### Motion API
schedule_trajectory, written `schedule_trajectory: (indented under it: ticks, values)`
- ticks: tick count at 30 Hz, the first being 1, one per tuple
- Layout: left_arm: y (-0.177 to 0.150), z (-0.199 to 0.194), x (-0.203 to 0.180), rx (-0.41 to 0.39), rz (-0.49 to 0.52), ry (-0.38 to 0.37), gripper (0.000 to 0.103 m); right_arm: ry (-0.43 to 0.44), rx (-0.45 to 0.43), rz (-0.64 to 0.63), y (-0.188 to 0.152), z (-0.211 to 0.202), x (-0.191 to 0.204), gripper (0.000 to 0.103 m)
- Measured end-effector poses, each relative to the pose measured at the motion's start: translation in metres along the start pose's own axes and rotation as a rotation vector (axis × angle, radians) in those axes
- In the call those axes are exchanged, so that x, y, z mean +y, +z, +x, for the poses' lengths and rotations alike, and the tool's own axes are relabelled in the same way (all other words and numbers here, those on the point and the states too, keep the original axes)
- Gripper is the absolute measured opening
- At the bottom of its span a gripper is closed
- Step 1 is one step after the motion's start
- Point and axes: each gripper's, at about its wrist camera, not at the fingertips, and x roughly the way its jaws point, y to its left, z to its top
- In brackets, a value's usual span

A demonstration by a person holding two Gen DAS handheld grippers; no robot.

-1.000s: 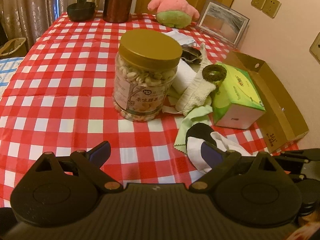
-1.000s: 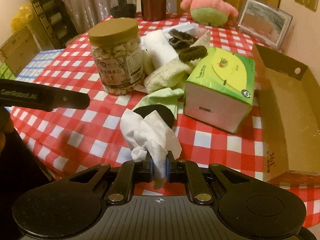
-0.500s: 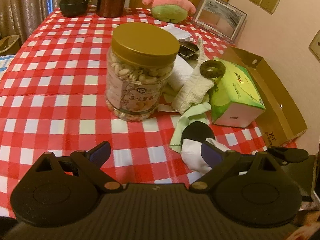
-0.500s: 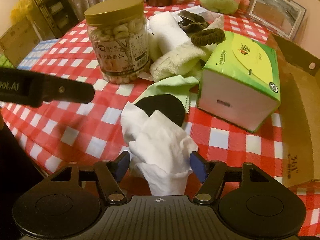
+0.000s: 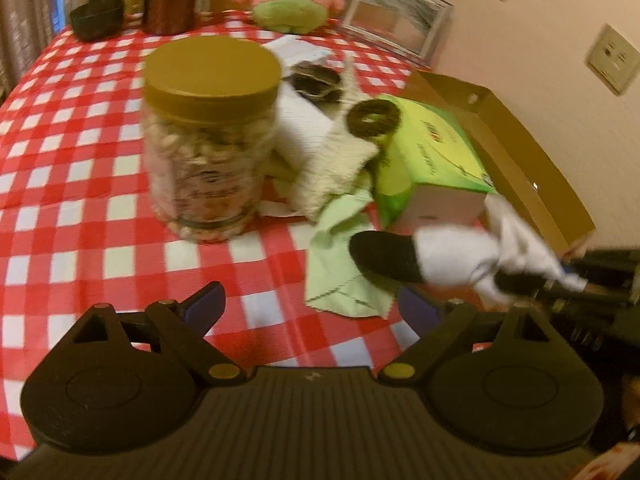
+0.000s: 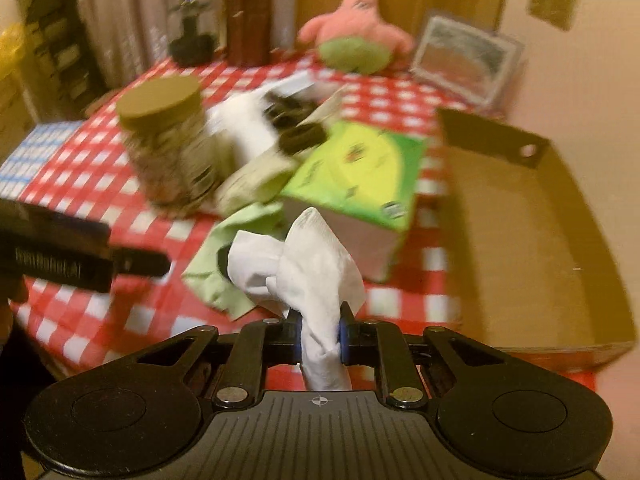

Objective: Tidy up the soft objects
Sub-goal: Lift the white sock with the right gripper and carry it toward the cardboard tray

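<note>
Sock (image 6: 320, 280) pinched in right gripper (image 6: 320, 330) jaws, just closed; black toe (image 5: 384, 256) clear only in left view; left gripper (image 5: 310, 306) jaws open.

Place: I read this as a lived-in home room.
Table: red-checked tablecloth (image 5: 80, 184).
Clutter: nut jar (image 5: 208, 140), tissue box (image 6: 360, 176), pink plush star (image 6: 356, 40).
Walls: picture frame (image 5: 396, 16), wall switches (image 5: 612, 60), curtains (image 6: 132, 12).

Left gripper (image 6: 80, 264) side lettering: blurred, unreadable.
Tissue box (image 6: 360, 172) print, 12 o'clock: illegible.
Jar (image 5: 208, 152) label: illegible.
</note>
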Motion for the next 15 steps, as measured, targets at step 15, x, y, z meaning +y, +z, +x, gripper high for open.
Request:
schedule_trajectory:
  ticks: [15]
  values:
    - [-0.002, 0.048, -0.064, 0.0, 0.203, -0.087, 0.091, -0.055, -0.068, 0.133, 0.013, -0.026, -0.044, 0.016]
